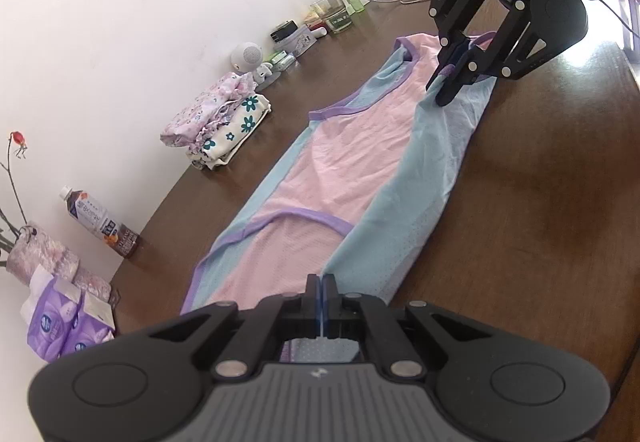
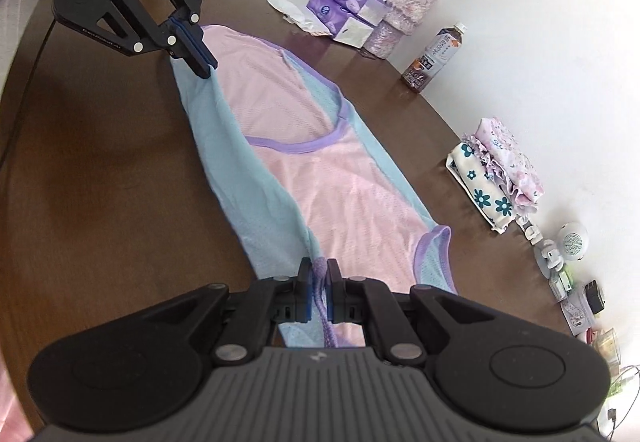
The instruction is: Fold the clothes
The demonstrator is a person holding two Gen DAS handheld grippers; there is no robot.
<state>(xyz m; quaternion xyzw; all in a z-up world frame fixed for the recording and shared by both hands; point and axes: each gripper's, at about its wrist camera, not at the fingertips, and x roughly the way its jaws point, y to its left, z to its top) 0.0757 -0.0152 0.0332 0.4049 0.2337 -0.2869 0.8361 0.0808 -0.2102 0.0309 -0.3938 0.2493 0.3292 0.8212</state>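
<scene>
Fabric hides most of what the fingers pinch: the left gripper (image 1: 321, 290) is clamped narrow on the near hem of the pink and blue garment (image 1: 352, 158), and the cloth under its body shows only as a sliver. The right gripper (image 2: 319, 278) is closed on a bunched purple strap, whose end is covered by its fingers. The garment lies stretched along the brown table (image 1: 540, 202) between the two pairs of fingertips, its blue side panel folded inward. Beyond the fingers near the wall stand a bottle (image 2: 434, 56) with unreadable label print, purple tissue packs (image 2: 336, 0) and folded floral clothes (image 2: 496, 178).
</scene>
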